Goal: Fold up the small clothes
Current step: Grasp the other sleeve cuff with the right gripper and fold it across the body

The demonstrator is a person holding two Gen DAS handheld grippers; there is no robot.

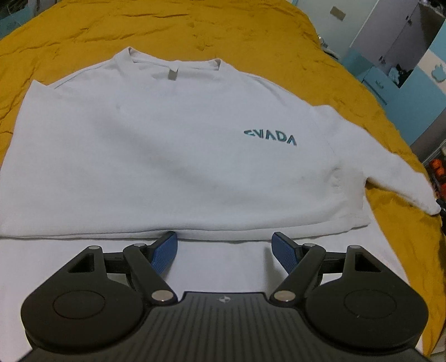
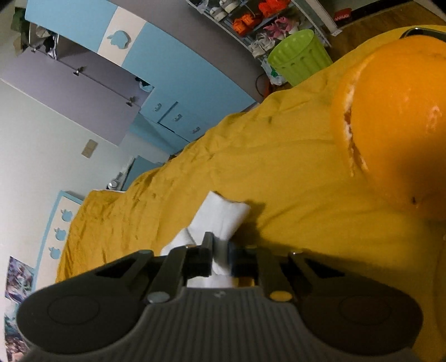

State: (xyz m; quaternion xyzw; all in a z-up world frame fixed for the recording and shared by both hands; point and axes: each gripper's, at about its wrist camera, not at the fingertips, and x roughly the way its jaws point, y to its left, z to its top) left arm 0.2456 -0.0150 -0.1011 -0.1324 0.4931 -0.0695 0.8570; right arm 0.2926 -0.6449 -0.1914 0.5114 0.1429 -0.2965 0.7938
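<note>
A home bedroom is showing here: a mustard-yellow bedspread (image 1: 195, 30) is covering a bed, a blue and grey wardrobe (image 2: 172, 72) with apple-shaped cutouts is standing along the far wall, and a shoe rack (image 2: 259, 16) is sitting beside a green bin (image 2: 301, 58).

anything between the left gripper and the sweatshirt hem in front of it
Nothing visible. The left gripper is open just short of the white sweatshirt, with only flat white fabric between. The right gripper is shut on the sleeve cuff.
</note>
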